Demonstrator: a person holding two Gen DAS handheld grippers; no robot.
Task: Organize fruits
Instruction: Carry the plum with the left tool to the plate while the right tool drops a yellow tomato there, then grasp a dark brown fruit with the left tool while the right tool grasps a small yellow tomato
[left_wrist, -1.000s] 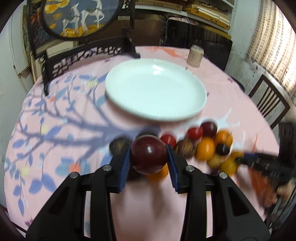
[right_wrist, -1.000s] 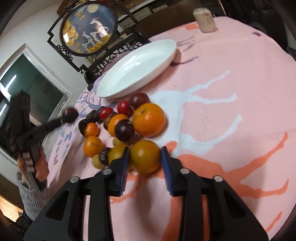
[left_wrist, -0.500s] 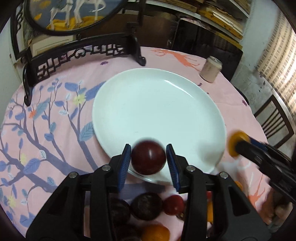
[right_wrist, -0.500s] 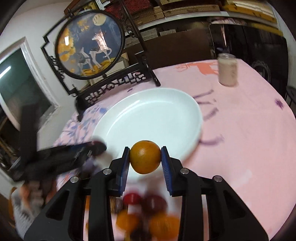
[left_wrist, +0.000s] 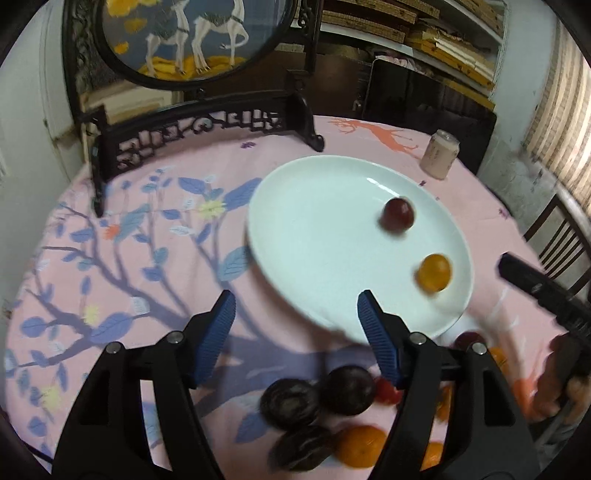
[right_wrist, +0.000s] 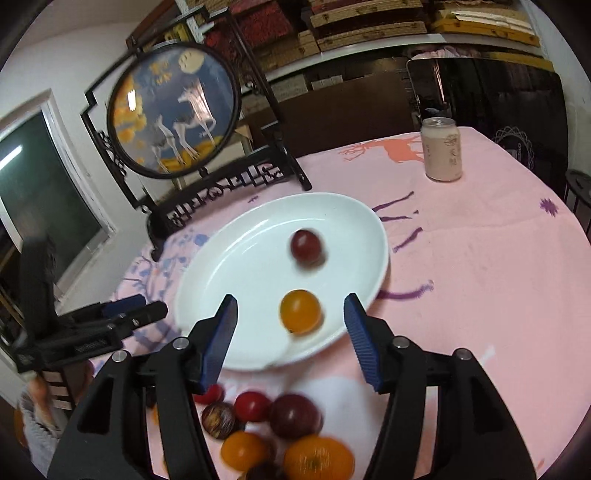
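Two fruits are now lying on the white plate (right_wrist: 236, 258): a dark red plum (right_wrist: 306, 245) toward its far side and a small orange fruit (right_wrist: 300, 311) nearer the front rim, both a little blurred, so they are perhaps being carried on by a roll. The jaws of the right gripper (right_wrist: 291, 332) are opening and nothing is being pressed between them; the orange fruit is seen in the gap but lies apart from the blue pads. The jaws of the left gripper (left_wrist: 297, 332) are opening too, with only plate and cloth seen between them. Both grippers are being pointed downward and forward over the near rim of the plate, the left one from the left side. The remaining fruits (right_wrist: 280, 432) are lying in a heap on the pink tablecloth (right_wrist: 480, 277), just near the plate. To do this step well, the jaws should be opened fully and the grippers lifted back clear before the heap is approached, so that no fruit is being pushed off the plate.
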